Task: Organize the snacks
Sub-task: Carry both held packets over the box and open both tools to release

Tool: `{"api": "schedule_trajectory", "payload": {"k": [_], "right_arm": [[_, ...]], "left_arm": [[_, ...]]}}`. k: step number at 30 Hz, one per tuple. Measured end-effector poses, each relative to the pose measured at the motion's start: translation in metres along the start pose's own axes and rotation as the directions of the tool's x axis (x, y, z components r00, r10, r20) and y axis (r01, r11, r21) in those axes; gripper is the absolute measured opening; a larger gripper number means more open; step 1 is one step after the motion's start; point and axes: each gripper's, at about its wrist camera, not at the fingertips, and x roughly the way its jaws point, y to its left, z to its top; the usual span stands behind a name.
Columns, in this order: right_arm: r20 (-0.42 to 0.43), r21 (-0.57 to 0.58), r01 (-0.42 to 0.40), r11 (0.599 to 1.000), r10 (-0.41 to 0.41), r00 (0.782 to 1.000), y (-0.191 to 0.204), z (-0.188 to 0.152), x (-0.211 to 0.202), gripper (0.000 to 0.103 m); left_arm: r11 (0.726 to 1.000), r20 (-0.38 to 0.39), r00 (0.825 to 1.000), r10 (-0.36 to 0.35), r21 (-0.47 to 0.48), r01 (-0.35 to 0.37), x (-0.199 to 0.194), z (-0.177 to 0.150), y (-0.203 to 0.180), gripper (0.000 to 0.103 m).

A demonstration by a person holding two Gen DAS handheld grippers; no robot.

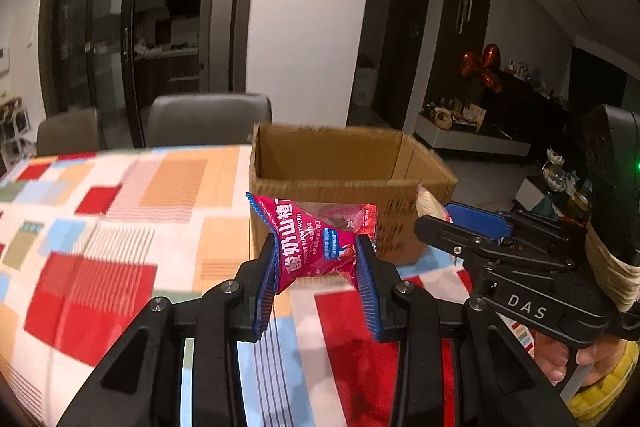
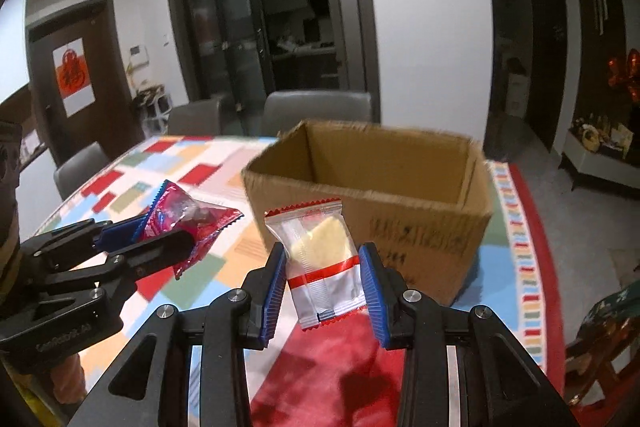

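Observation:
My left gripper (image 1: 316,251) is shut on a pink-red hawthorn snack packet (image 1: 316,231), held up above the table in front of an open cardboard box (image 1: 340,183). In the right wrist view my right gripper (image 2: 324,259) is shut on a clear packet with a pale biscuit and red bands (image 2: 320,259), also lifted before the cardboard box (image 2: 372,203). The left gripper (image 2: 160,239) with its pink-red packet (image 2: 192,223) shows at the left there. The right gripper (image 1: 436,223) appears at the right of the left wrist view, its packet mostly hidden.
The table wears a patchwork cloth (image 1: 120,219) of red, orange and blue. Grey chairs (image 1: 208,119) stand behind it. A dark sideboard with ornaments (image 1: 500,107) lies at the far right, and a hand in a yellow sleeve (image 1: 600,379) holds the right gripper's handle.

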Motion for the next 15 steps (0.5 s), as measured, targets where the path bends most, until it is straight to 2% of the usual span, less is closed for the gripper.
{"api": "schedule_trajectory", "payload": {"k": [7, 15], "right_arm": [[0.036, -0.005, 0.031, 0.999, -0.031, 0.999, -0.009, 0.032, -0.011, 0.038], [0.056, -0.028, 0.063, 0.998, -0.062, 0.997, -0.019, 0.070, -0.012, 0.038]], "left_arm": [[0.998, 0.050, 0.999, 0.019, 0.065, -0.022, 0.003, 0.043, -0.006, 0.036], [0.996, 0.045, 0.999, -0.001, 0.088, -0.003, 0.022, 0.089, -0.005, 0.036]]}}
